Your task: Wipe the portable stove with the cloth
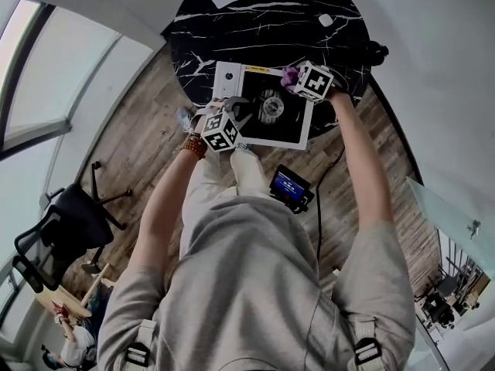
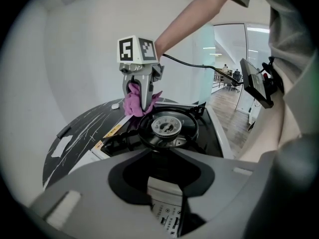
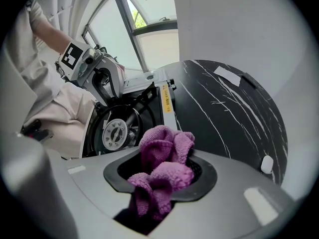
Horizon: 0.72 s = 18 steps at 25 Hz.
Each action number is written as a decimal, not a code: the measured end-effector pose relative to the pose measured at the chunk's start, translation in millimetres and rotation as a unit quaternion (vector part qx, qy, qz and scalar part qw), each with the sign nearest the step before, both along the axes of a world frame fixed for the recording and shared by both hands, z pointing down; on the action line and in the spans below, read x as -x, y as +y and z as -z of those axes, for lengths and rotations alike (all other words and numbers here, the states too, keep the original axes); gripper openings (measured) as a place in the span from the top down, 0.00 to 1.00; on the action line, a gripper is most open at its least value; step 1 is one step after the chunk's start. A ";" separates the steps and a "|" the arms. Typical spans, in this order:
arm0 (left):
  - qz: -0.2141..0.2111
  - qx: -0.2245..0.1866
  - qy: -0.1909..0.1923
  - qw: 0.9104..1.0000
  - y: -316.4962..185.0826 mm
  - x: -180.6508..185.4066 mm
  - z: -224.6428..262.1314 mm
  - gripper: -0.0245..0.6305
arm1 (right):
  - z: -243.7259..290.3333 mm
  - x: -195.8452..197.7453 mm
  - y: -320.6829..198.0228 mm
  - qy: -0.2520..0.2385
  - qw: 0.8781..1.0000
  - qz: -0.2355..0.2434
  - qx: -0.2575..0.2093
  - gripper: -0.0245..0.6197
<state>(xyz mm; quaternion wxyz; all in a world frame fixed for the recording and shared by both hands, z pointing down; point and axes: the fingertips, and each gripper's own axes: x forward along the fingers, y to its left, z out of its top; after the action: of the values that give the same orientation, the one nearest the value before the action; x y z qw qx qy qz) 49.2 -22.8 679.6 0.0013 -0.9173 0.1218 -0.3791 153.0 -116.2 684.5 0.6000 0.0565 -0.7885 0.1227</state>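
Right gripper [image 1: 292, 79] over marbled table [image 1: 255, 22]; plank floor [image 1: 147, 137].

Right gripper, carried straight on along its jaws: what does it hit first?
The purple cloth clamped in the right gripper leads; it would likely land on the white edge strip of the portable stove, beside the burner. Depth is unclear, and the black table lies just beyond.

Between the left gripper's [image 2: 165, 173] jaws only 1 strip of the portable stove's [image 2: 172, 128] printed panel [image 2: 167, 210] shows — print too small to read. The bunched cloth [image 3: 162, 171] hides the right gripper's [image 2: 141, 102] pads; a small white thing [image 3: 266, 164] beyond it is unidentifiable.
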 end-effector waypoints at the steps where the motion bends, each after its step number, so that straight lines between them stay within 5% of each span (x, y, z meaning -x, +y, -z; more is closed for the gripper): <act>1: -0.001 -0.002 -0.001 1.000 0.2 0.0 0.0 0.80 | -0.3 0.8 0.1 0.001 1.000 0.001 -0.001 0.70; 18: -0.004 -0.012 -0.001 1.000 1.3 -0.9 0.9 0.80 | 1.7 15.2 -2.5 0.015 0.999 0.029 -0.012 0.70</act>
<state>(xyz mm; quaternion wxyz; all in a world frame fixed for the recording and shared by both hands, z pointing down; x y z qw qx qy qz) 50.0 -21.5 678.7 0.0136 -0.9174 0.1226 -0.3784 137.8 -118.8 682.8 0.6147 0.0429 -0.7818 0.0955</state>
